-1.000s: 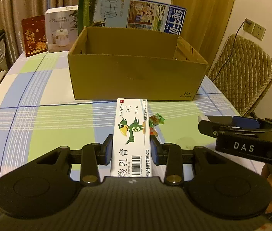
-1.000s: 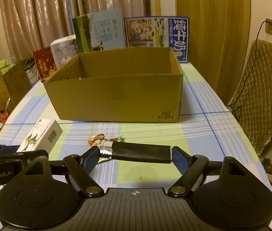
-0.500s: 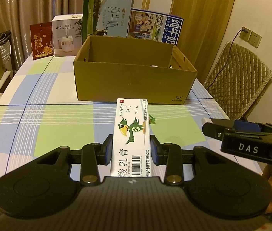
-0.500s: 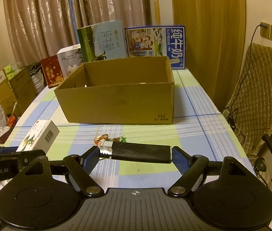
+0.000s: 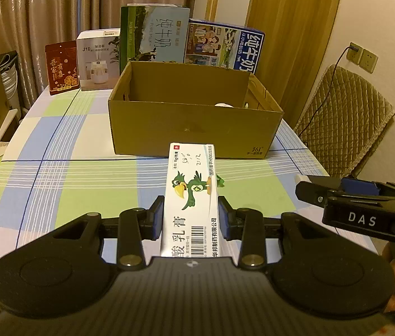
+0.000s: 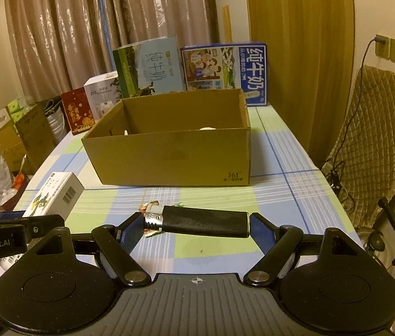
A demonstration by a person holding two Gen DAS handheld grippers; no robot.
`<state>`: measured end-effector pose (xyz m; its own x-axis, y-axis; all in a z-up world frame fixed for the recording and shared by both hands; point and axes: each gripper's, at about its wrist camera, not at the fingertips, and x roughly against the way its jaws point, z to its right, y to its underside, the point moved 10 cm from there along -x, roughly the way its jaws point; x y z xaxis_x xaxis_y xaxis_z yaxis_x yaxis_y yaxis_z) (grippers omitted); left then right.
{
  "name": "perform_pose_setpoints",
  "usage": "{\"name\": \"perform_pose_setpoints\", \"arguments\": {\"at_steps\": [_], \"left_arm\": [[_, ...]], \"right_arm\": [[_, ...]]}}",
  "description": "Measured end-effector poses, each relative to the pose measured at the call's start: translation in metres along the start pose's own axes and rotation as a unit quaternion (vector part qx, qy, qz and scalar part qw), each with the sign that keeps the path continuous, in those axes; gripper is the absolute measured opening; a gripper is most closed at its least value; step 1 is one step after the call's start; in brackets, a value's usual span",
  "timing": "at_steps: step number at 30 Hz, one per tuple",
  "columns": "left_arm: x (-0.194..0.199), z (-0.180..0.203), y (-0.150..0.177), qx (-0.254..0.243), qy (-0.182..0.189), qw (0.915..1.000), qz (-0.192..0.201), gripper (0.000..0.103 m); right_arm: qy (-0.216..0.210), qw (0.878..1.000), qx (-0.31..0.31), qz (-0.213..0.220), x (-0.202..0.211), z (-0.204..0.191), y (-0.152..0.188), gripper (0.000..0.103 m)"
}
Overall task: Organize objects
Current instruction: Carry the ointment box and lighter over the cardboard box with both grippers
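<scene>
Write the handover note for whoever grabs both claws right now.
Left claw: shut on the white ointment box, held lengthwise above the table, pointing at the cardboard box.
Right claw: shut on the black lighter, held crosswise by its ends, also in the air short of the cardboard box.
Candy wrappers lie on the checked tablecloth in front of the cardboard box.
Done: both items picked up; something pale already sits inside the cardboard box, too hidden to name.
Left: probably carry both over the near wall, release inside, then deal with the wrappers.
</scene>
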<state>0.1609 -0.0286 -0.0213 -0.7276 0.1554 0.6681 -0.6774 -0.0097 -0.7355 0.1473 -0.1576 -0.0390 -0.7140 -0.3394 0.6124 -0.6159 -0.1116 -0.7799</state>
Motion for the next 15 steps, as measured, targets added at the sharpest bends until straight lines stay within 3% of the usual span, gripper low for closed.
{"name": "perform_pose_setpoints", "arguments": {"at_steps": [8, 15], "left_arm": [[-0.006, 0.002, -0.01, -0.009, 0.012, 0.9999, 0.002, 0.033], [-0.02, -0.004, -0.052, -0.024, 0.022, 0.9994, 0.011, 0.033]], "right_arm": [[0.003, 1.0, 0.009, -0.004, -0.004, 0.005, -0.003, 0.078], [0.001, 1.0, 0.013, 0.012, -0.015, 0.017, -0.042, 0.078]]}}
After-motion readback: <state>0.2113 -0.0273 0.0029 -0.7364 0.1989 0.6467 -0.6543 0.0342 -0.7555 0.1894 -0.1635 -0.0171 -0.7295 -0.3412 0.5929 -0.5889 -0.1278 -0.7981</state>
